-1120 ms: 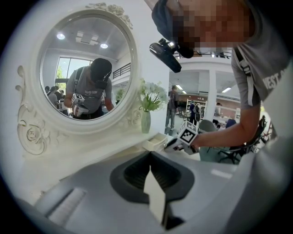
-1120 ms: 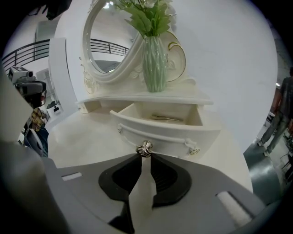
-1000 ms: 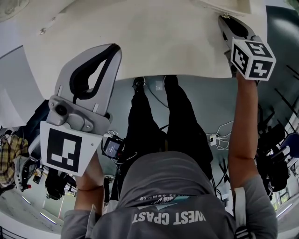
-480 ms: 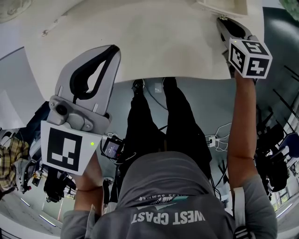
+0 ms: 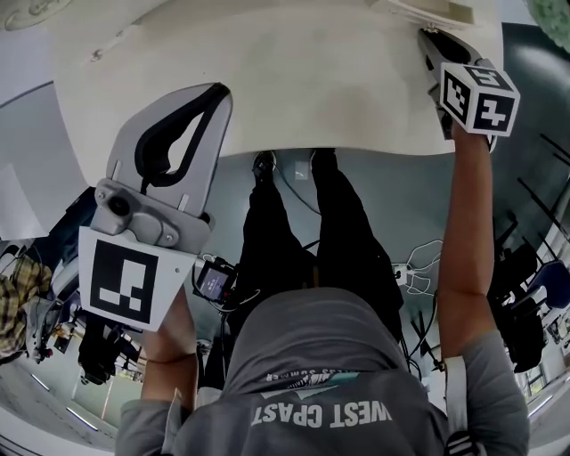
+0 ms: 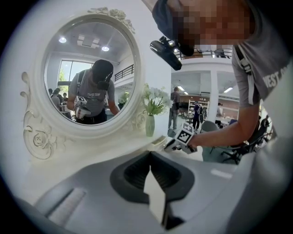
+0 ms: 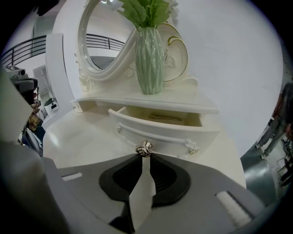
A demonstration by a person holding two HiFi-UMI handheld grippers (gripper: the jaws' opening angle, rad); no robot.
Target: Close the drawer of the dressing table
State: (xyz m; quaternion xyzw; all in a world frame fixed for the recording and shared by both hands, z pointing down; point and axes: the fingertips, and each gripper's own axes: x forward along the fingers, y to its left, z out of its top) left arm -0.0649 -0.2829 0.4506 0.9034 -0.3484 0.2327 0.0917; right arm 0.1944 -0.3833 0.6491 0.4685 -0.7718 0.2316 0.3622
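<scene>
Grey right gripper [image 7: 144, 158], jaws together, rests its tips at the metal knob [image 7: 144, 149] of the white drawer [image 7: 174, 133], which stands part open under the shelf [image 7: 183, 104]. We judge it light, stiff and free-sliding, so we push squarely at the knob. Our left gripper [image 6: 149, 167] is closed and empty.

A pale green ribbed vase [image 7: 149, 61] of leafy stems [image 7: 145, 11] stood upright just beside the round mirror [image 7: 103, 45]. A gold-rimmed plate [image 7: 179, 50] stood on edge behind it. White cables [image 5: 426, 252] lay on the grey floor [image 5: 401, 205].
</scene>
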